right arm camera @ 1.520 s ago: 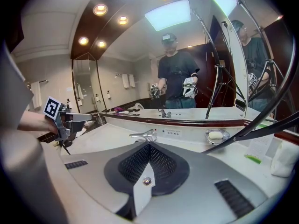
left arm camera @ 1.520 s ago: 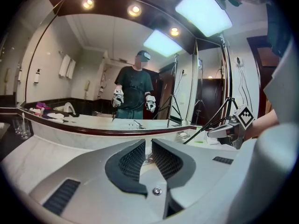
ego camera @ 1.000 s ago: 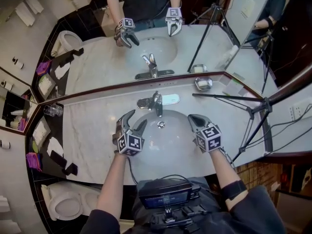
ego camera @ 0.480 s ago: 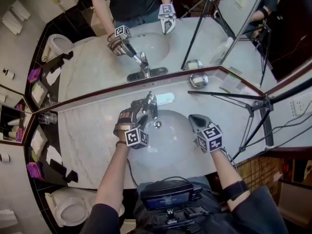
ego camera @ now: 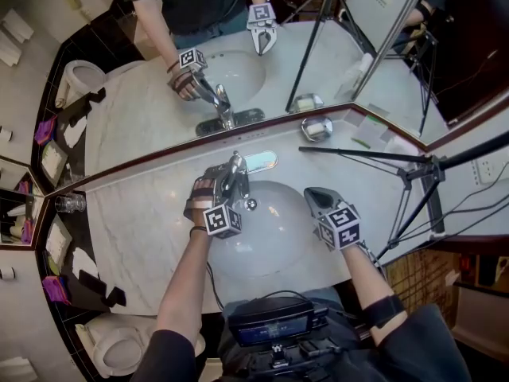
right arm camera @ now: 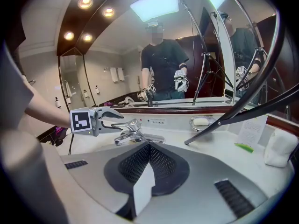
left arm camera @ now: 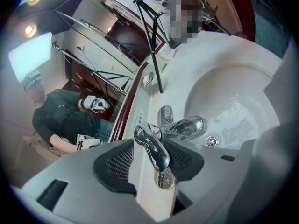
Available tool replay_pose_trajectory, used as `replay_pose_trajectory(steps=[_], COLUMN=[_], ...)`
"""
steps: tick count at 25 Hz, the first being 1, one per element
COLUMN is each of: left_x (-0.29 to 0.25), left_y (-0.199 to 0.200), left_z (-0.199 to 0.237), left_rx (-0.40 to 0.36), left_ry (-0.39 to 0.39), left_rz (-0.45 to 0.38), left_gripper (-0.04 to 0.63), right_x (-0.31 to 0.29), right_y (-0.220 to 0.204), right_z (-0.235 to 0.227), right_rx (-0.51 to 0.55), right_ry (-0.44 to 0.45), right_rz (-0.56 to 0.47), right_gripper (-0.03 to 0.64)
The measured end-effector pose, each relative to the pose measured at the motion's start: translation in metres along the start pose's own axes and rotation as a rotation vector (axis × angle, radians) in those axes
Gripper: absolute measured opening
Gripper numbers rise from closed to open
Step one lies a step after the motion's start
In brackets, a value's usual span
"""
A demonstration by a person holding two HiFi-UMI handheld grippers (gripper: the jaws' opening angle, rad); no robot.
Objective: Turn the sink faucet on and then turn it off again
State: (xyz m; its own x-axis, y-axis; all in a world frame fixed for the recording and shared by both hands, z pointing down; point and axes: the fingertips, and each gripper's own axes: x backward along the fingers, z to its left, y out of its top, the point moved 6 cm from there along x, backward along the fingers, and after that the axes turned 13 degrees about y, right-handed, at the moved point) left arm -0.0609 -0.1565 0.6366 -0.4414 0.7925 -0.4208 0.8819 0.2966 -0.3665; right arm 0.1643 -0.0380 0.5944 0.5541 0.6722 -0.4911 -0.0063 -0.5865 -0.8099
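The chrome faucet [ego camera: 241, 180] stands at the back of the white sink [ego camera: 274, 241]. My left gripper [ego camera: 226, 177] is at its lever handle [left arm camera: 152, 146]; the jaws have just been closing, and the handle lies between the pads, touching both. In the right gripper view, one finger of the left gripper [right arm camera: 119, 120] sits over the lever and one under it. No stream shows at the spout [left arm camera: 188, 126]. My right gripper [ego camera: 315, 198] hovers over the basin's right side, shut with nothing in it [right arm camera: 148, 148].
A tripod leg [ego camera: 358, 159] lies across the counter's right side. A soap dish [ego camera: 316, 128] sits by the mirror, and a glass [ego camera: 70, 203] stands far left. The drain [ego camera: 251, 204] is just in front of the spout. A toilet [ego camera: 119, 344] is at lower left.
My left gripper moved forward from over the basin to the faucet, rolled, and narrowed its jaws round the handle. The right gripper stayed nearly still.
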Motion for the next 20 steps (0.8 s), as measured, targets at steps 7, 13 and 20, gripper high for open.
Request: replay_pose_trajectory(steps=[7,13,20], left_x=[-0.011,-0.015,-0.022], left_y=[0.008,0.008,0.007], left_z=[0.003,0.007,0.009], left_rx=[0.023,0.063,0.067], left_ry=[-0.021,-0.066,-0.144], left_rz=[-0.002,0.004,0.001], left_gripper=[0.147,0.129,0.129], right_x=[-0.005,-0.013,-0.016], right_y=[-0.003,-0.001,-0.001], right_z=[-0.006,-0.004,-0.001], right_rx=[-0.009,-0.007,-0.007], right_ry=[0.004,0.013,0.019], right_rz=[0.009,0.014,0.013], right_gripper=[0.018,0.018,0.018])
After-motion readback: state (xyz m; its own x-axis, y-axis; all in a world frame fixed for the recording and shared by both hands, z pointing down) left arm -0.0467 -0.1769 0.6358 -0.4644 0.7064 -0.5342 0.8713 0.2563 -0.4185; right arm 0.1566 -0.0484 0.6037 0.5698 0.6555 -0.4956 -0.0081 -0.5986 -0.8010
